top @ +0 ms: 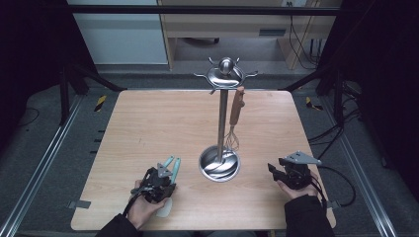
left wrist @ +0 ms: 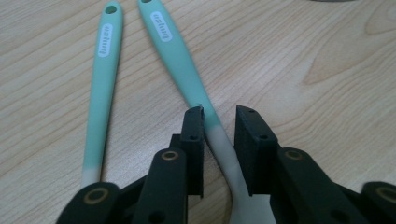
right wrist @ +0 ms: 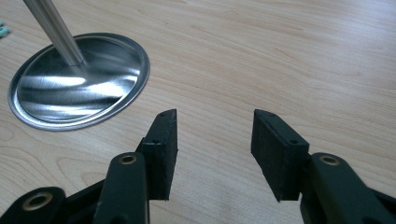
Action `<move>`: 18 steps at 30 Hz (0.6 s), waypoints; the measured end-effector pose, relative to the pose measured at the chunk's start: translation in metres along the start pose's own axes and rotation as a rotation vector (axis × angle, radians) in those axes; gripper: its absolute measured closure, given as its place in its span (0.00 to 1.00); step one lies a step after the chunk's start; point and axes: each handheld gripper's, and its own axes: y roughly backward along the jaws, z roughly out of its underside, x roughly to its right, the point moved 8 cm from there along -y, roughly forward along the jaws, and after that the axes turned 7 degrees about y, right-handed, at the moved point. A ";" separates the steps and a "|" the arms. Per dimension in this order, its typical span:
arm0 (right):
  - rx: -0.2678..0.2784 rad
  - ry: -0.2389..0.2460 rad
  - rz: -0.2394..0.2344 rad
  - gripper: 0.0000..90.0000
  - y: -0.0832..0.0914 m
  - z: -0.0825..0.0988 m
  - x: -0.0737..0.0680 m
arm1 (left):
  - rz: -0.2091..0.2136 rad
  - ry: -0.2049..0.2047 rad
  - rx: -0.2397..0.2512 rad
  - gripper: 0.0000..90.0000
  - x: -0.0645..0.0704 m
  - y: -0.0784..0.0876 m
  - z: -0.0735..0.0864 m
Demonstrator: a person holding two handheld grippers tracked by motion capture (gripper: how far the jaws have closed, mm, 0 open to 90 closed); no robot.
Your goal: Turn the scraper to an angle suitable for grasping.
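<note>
We see a wooden table (top: pixel 148 128) from above, w/ a steel utensil stand (top: pixel 221 123) near its centre. Its round base (top: pixel 219 165) sits a little toward 6 o'clock of centre, and the hook crown (top: pixel 225 74) tops the pole. A whisk (top: pixel 234 121) w/ a wooden handle hangs from a hook on the 3 o'clock side of the pole, wires down just above the base.

At approx. 7 o'clock of the base, the left gripper (top: pixel 165 173) rests low on the table in the person's left hand (top: pixel 143 207). Two mint-green handled utensils (top: pixel 173 165) lie there, handles pointing toward 1 o'clock. In the left gripper view, the right-hand utensil (left wrist: pixel 187 74) runs between the jaws at its pale neck; the jaws bracket it closely, one touching it, a small gap at the other, not clamped. The other utensil (left wrist: pixel 103 84) lies just beside, outside the jaws.

At approx. 4 o'clock of the base, the right gripper (top: pixel 274 170) sits in the right hand (top: pixel 296 190), jaws spread wide & empty, facing the base (right wrist: pixel 77 79) in the right gripper view.
</note>
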 end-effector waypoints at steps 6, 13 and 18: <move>-0.001 0.004 0.000 0.57 0.000 0.000 0.000 | 0.002 -0.004 -0.013 0.85 -0.001 0.001 -0.001; 0.000 -0.002 -0.002 0.57 0.001 0.000 0.000 | 0.032 0.004 -0.036 0.89 -0.012 0.006 0.001; 0.003 0.004 0.000 0.56 0.001 0.000 0.001 | 0.045 0.006 -0.031 0.88 -0.013 0.006 0.002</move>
